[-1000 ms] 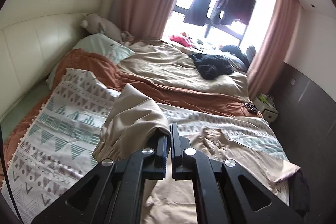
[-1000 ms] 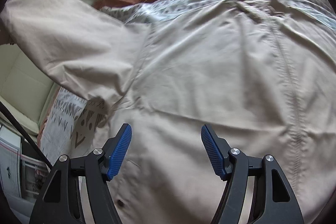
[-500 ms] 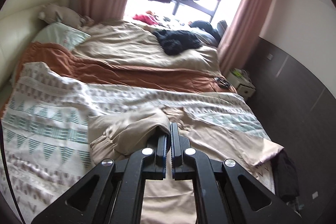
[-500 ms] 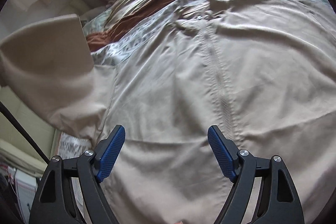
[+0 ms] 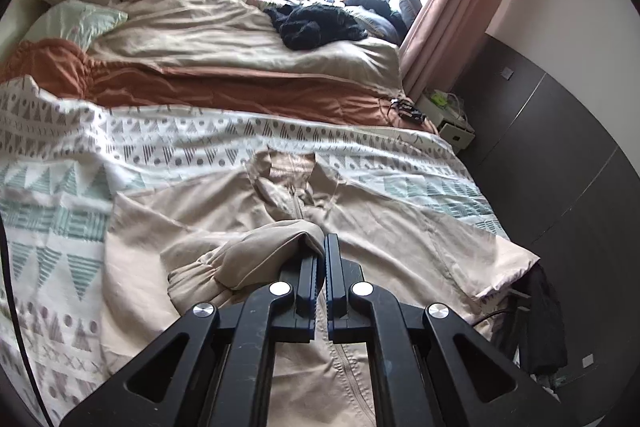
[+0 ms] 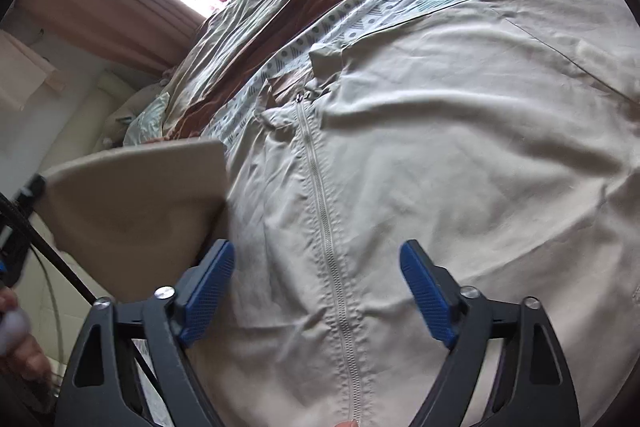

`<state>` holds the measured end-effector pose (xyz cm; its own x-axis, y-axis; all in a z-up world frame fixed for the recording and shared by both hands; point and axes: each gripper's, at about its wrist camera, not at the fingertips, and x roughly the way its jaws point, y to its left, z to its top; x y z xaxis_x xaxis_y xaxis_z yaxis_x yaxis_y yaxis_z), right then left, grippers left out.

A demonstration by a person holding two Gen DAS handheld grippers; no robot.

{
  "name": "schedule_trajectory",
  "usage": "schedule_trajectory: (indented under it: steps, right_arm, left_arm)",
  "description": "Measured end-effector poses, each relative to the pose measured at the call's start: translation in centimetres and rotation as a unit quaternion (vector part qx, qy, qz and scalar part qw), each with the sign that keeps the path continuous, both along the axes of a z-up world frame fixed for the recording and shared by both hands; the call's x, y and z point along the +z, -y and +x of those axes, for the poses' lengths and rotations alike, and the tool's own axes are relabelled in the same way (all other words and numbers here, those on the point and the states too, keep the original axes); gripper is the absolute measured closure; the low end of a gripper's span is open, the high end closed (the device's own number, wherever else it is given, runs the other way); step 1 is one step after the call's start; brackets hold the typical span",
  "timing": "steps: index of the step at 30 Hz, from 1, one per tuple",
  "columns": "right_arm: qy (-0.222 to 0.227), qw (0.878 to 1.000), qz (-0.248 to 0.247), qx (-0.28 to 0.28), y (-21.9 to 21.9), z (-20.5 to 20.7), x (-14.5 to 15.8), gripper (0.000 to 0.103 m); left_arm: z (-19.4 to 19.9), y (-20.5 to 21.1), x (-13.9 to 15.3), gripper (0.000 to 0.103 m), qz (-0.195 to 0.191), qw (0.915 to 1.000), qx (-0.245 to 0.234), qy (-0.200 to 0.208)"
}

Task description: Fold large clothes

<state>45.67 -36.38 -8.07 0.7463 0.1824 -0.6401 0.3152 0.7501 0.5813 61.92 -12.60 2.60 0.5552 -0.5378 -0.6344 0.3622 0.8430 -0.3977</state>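
A large beige zip-front jacket [image 5: 384,227] lies spread front up on the patterned blanket [image 5: 120,147]. My left gripper [image 5: 320,259] is shut on the jacket's sleeve [image 5: 256,255] and holds it over the jacket's body, near the zipper. In the right wrist view the jacket [image 6: 440,147] fills the frame, its zipper [image 6: 320,195] running down the middle. My right gripper [image 6: 316,291] is open and empty, hovering low over the zipper. The lifted sleeve [image 6: 136,203] hangs at the left, held by the left gripper.
The bed carries a rust blanket [image 5: 240,87], a beige duvet [image 5: 224,31] and a pile of dark clothes [image 5: 316,23]. A pillow [image 5: 76,23] lies at the head. A dark wall [image 5: 560,167] and a small bedside stand [image 5: 448,115] are on the right.
My left gripper has carried the sleeve rightward and down across the jacket's body. My right gripper has moved right, from the jacket's left side to over the zipper, and stayed open.
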Motion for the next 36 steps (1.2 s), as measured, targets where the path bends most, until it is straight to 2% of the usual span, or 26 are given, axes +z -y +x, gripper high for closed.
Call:
schedule_trajectory:
  steps: [3, 7, 9, 10, 11, 12, 13, 18, 22, 25, 29, 33, 36]
  right_arm:
    - [0.009, 1.0, 0.024, -0.009, 0.9, -0.5, -0.3, 0.012]
    - [0.011, 0.999, 0.032, -0.021, 1.8, -0.7, -0.6, 0.012]
    - [0.014, 0.999, 0.029, -0.022, 2.1, -0.8, -0.6, 0.012]
    - [0.019, 0.999, 0.029, -0.025, 2.2, -0.9, -0.5, 0.012]
    - [0.022, 0.999, 0.028, -0.028, 2.4, -1.1, -0.4, 0.012]
    - [0.027, 0.999, 0.027, -0.033, 2.6, -1.3, -0.2, 0.012]
    - [0.031, 0.999, 0.027, -0.036, 2.7, -1.5, -0.1, 0.012]
    - [0.036, 0.998, 0.027, -0.046, 3.0, -2.2, -0.1, 0.012]
    - [0.042, 0.998, 0.03, -0.031, 2.7, -2.2, 0.0, 0.012]
    - [0.043, 0.999, 0.019, -0.011, 1.8, -1.8, 0.1, 0.012]
    - [0.05, 0.999, 0.001, 0.01, 0.5, -1.3, 0.6, 0.012]
    - [0.048, 0.998, -0.033, 0.037, -1.4, -0.6, 0.7, 0.012]
    - [0.041, 0.995, -0.067, 0.066, -3.5, 0.3, 0.7, 0.012]
  left_arm:
    - [0.5, 1.2, -3.4, 0.098, -0.012, 0.9995, 0.004, -0.029]
    - [0.2, 2.5, -7.5, 0.098, -0.034, 0.9949, 0.022, -0.092]
    - [-0.2, 3.0, -8.5, 0.089, -0.037, 0.9932, 0.022, -0.108]
    - [-0.5, 3.2, -8.8, 0.069, -0.036, 0.9932, 0.019, -0.109]
    - [-0.8, 3.5, -8.8, 0.028, -0.035, 0.9936, 0.014, -0.107]
    - [-1.2, 3.7, -8.7, 0.008, -0.039, 0.9939, 0.007, -0.103]
    - [-1.8, 3.6, -8.5, 0.0, -0.048, 0.9941, 0.004, -0.097]
    - [-2.9, 1.9, -7.5, 0.0, -0.063, 0.9931, 0.009, -0.098]
    - [-4.2, -1.1, -6.6, 0.0, -0.05, 0.9949, 0.033, -0.08]
    - [-5.5, -4.6, -6.3, 0.0, -0.036, 0.9942, 0.073, -0.071]
    - [-7.0, -8.2, -6.9, 0.0, -0.037, 0.9907, 0.117, -0.059]
    - [-8.0, -10.5, -8.1, 0.0, -0.031, 0.9885, 0.139, -0.051]
    - [-8.2, -12.2, -9.5, 0.01, -0.027, 0.9861, 0.152, -0.062]
